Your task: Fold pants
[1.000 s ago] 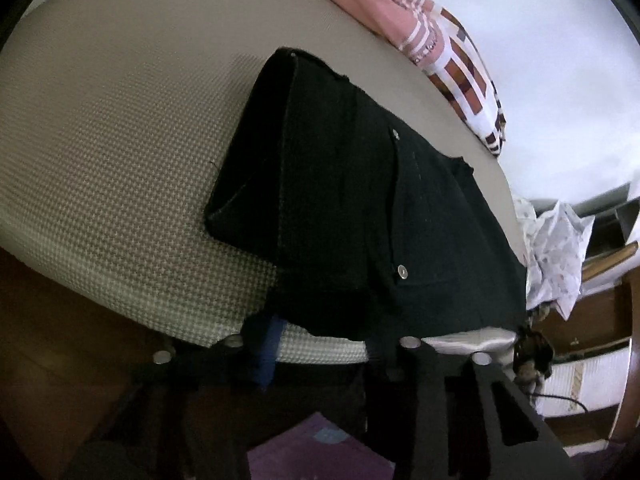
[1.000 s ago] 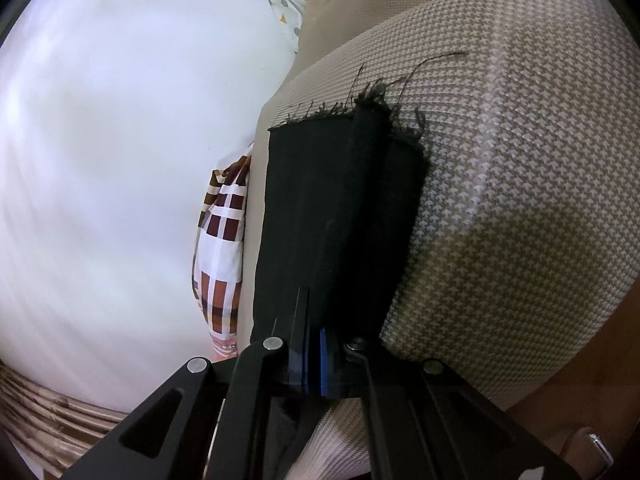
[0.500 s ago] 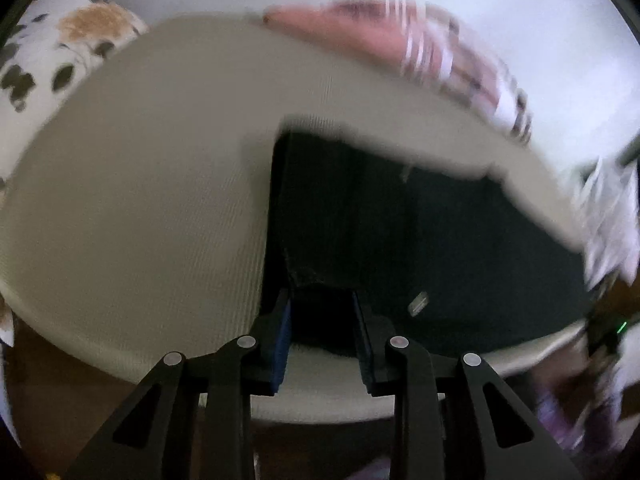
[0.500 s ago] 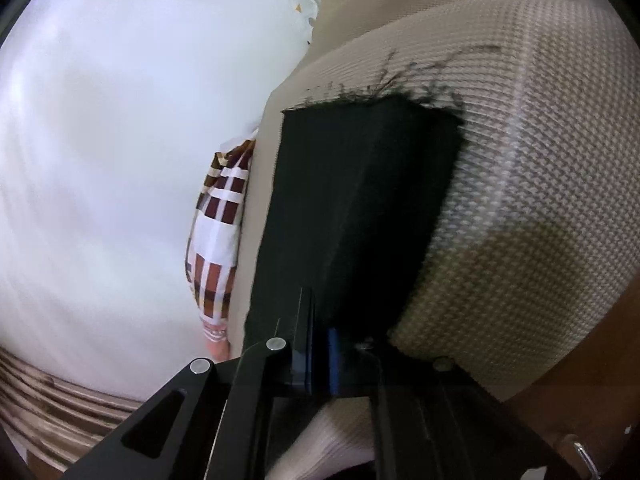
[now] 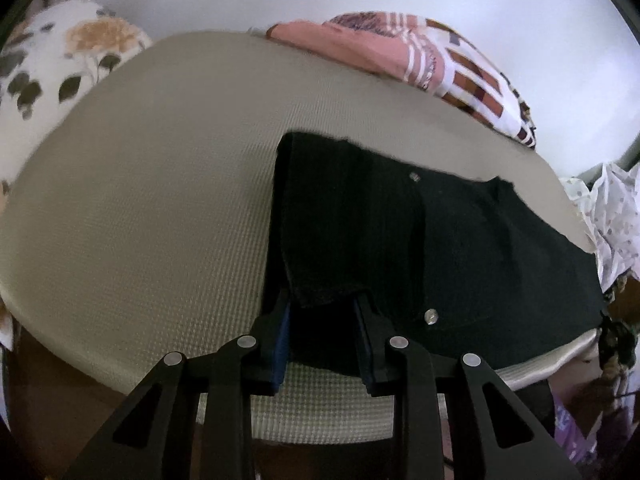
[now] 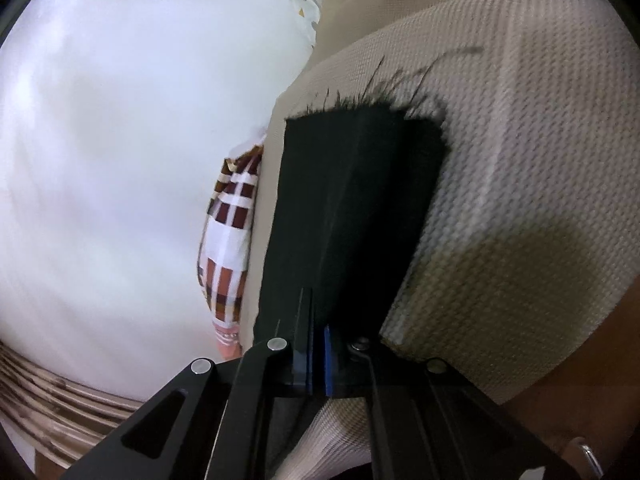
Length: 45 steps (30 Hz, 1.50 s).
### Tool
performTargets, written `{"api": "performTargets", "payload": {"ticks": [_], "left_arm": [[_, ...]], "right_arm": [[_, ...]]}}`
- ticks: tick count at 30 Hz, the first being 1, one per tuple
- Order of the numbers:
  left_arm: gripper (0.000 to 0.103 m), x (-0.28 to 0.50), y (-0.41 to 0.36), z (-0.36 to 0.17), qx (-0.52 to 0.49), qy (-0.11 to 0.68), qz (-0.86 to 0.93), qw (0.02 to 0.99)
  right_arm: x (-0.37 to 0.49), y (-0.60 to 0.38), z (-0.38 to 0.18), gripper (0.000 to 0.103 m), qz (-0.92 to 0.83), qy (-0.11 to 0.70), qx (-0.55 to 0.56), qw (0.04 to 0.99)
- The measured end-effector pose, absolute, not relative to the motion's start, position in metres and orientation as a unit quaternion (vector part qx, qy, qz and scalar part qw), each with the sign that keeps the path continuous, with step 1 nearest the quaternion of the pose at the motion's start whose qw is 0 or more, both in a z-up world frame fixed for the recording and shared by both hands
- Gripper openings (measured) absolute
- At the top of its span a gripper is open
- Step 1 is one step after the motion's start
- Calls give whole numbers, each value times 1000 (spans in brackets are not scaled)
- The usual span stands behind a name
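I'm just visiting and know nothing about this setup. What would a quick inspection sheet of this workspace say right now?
Surface: beige textured mattress, bare around the garment.
Job's things: black pants, folded, lying flat; frayed hem at one end.
Clutter: pink checked cloth, floral pillow, both at the edge.
Grippers: left gripper jaws straddle a pants corner, apparently gripping; right gripper jaws clamped on the pants.
Cables: nothing seen.
Surroundings: white wall.

Surface: beige woven mattress (image 5: pixel 160 208)
On it, near edge: folded black pants (image 5: pixel 460 240)
On it, far edge: pink checked cloth (image 5: pixel 420 56)
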<state>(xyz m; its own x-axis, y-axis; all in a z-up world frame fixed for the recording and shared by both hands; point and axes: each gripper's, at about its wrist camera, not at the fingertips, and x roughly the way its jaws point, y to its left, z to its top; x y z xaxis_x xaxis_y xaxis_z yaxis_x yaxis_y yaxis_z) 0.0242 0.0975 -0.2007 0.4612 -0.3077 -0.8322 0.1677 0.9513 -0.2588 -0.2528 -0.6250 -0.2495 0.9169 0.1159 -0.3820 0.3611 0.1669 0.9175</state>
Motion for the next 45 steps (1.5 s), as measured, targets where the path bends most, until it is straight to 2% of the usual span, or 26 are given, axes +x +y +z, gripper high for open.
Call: {"api": "performTargets", "payload": {"ticks": [10, 22, 24, 26, 28, 29, 32, 36, 39, 41, 45], "left_arm": [[31, 25, 101, -206, -89, 501, -134, 850], [33, 27, 103, -207, -91, 502, -137, 849], [33, 27, 104, -207, -90, 501, -139, 849], [33, 27, 106, -207, -97, 501, -139, 849], [33, 26, 106, -208, -98, 499, -139, 850], [33, 25, 106, -208, -98, 497, -140, 851], [34, 23, 105, -209, -102, 489, -138, 855], [60, 21, 113, -215, -111, 484, -114, 861], [61, 21, 125, -220, -155, 481, -120, 854], [61, 21, 121, -219, -142, 480, -120, 857], [61, 19, 114, -212, -113, 471, -114, 868]], "right_arm": [[-277, -636, -257, 5, -74, 157, 665, 727], [-287, -635, -242, 1, -111, 186, 628, 747], [-288, -640, -252, 1, -97, 177, 662, 722], [-293, -644, -251, 2, -104, 173, 670, 714], [-304, -644, -239, 12, -142, 172, 661, 717], [-311, -644, -230, 14, -166, 169, 653, 720], [-313, -640, -199, 14, -189, 168, 615, 747], [-262, -605, -151, 14, -112, 209, 531, 813], [-186, -539, -126, 15, 4, 285, 437, 853], [-136, -485, -120, 16, 92, 325, 382, 860], [-51, -391, -124, 29, 198, 386, 278, 857]]}}
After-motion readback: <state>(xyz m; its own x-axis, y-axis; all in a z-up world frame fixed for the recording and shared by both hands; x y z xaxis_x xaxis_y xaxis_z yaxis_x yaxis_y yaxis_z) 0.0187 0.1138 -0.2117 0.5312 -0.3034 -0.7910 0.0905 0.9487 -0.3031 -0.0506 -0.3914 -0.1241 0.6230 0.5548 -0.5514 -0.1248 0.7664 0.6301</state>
